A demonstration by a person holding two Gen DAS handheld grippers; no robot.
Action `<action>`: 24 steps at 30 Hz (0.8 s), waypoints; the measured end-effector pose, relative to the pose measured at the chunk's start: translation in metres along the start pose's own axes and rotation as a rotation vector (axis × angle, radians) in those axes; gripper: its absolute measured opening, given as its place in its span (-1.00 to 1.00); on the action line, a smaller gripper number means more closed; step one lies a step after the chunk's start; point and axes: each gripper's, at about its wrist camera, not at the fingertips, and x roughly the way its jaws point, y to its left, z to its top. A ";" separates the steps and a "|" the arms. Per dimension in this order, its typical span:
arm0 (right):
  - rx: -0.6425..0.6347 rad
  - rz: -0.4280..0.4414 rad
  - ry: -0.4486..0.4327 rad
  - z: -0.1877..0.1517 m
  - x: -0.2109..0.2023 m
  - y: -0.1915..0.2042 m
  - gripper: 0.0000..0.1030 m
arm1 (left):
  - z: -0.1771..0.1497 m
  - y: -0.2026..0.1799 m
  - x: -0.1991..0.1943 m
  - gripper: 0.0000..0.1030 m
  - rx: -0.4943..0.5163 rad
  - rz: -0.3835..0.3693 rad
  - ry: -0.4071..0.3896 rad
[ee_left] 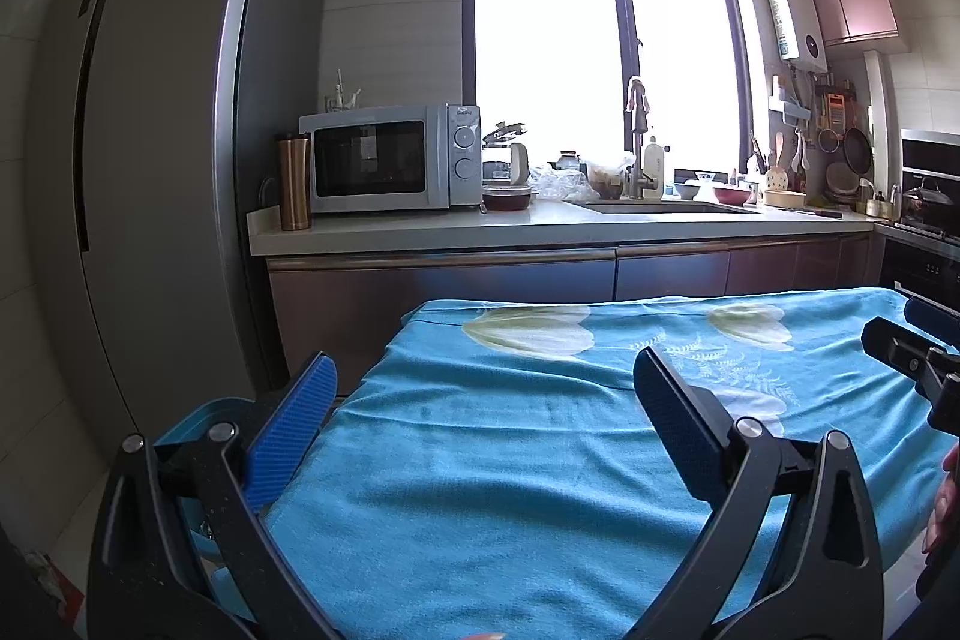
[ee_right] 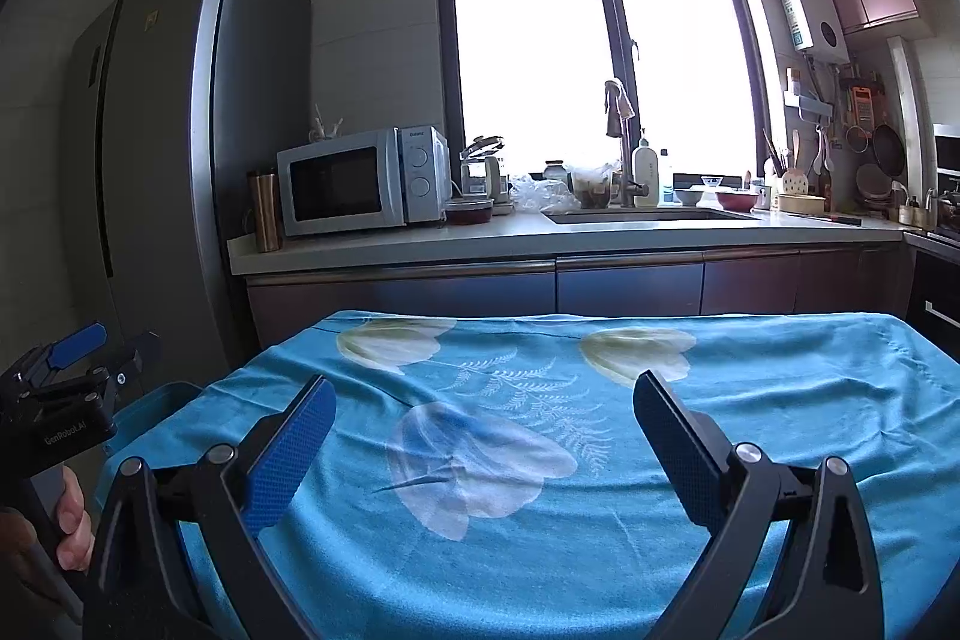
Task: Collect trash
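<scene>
Nearest, the left gripper (ee_left: 483, 358) was held low over the near end of the table, its jaws spread wide with nothing between them. The right gripper (ee_right: 485, 379) was alongside to its right, equally wide open and equally empty.

No piece of trash showed anywhere on the blue flowered cloth (ee_left: 510, 460); in both views it lay bare apart from its folds. So the task's thing could not be placed on the table. The one relation that seemed to matter was the blue bin (ee_left: 192, 415). It stood below and to the left of the left gripper, tucked against the table's left edge, so the left hand was clearly the nearer one. What it held was mostly hidden behind the gripper frame.

Beyond the cloth ran dark cabinet fronts under a pale counter (ee_left: 420, 226). On it stood a copper flask (ee_left: 294, 181) and a microwave (ee_left: 384, 160). Crumpled clear plastic (ee_left: 558, 184) lay beside the sink (ee_left: 660, 207); it may have been rubbish, though that was only a guess, and it lay well apart from both grippers. A tall fridge (ee_left: 150, 160) closed the left side, and a bright window (ee_left: 540, 40) stood behind.
</scene>
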 end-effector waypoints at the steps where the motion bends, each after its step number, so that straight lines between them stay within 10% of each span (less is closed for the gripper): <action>1: 0.001 0.000 0.002 0.000 0.000 0.000 0.87 | 0.000 0.000 0.000 0.89 -0.001 -0.003 0.001; 24: -0.015 -0.006 -0.007 0.002 -0.001 0.000 0.87 | -0.003 -0.001 -0.003 0.89 -0.023 -0.001 -0.007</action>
